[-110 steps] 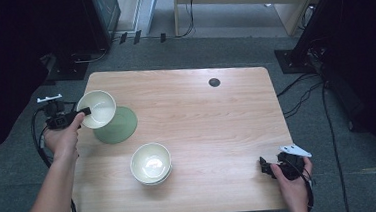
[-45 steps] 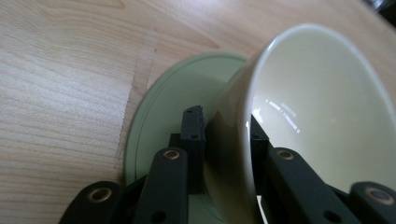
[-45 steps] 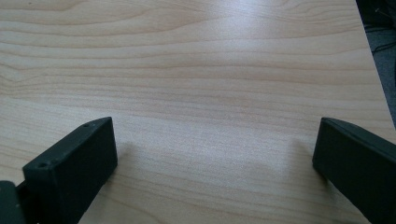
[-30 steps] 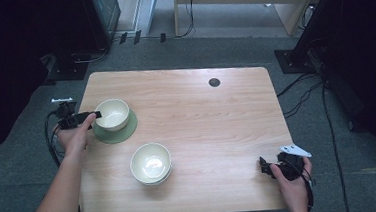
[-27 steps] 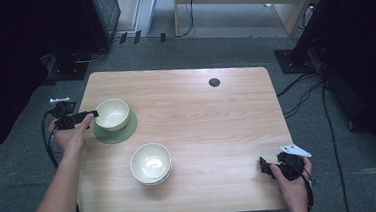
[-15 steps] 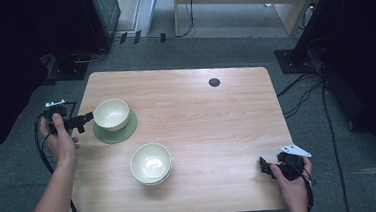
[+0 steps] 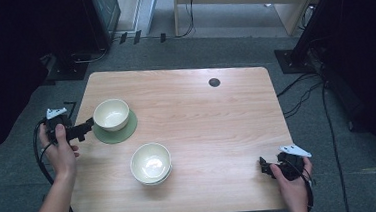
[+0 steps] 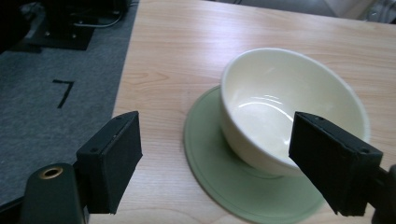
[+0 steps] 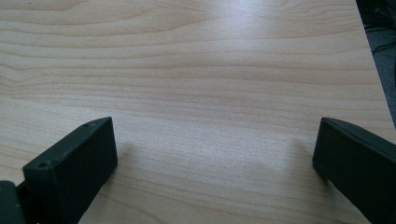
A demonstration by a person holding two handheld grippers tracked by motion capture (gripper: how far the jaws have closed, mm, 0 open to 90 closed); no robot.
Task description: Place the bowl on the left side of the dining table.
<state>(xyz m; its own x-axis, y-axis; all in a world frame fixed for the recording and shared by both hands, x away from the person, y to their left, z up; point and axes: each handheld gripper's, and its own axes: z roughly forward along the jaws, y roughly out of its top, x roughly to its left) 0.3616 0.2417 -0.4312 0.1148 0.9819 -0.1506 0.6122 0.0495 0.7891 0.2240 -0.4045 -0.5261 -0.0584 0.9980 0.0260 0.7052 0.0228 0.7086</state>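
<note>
A cream bowl (image 7: 111,114) (image 8: 280,107) stands upright on a green saucer (image 7: 123,133) (image 8: 210,163) at the table's left side. My left gripper (image 7: 87,126) (image 8: 217,128) hovers just left of the saucer, at the table's left edge. Its jaws have just been opening and stand wide, with nothing between them and the bowl beyond their tips. A second cream bowl (image 7: 151,162), stacked on another, sits at the front middle. My right gripper (image 7: 264,167) (image 9: 215,135) rests open near the front right corner over bare wood.
The wooden table (image 7: 201,115) has a black round grommet (image 7: 214,82) at the back. Grey carpet surrounds it, with cables (image 7: 300,93) on the floor to the right and dark stands at the back left. A black mark (image 8: 63,91) lies on the carpet.
My left gripper set the bowl on the green saucer, let go of its rim and drew back left and slightly up. The right gripper kept still.
</note>
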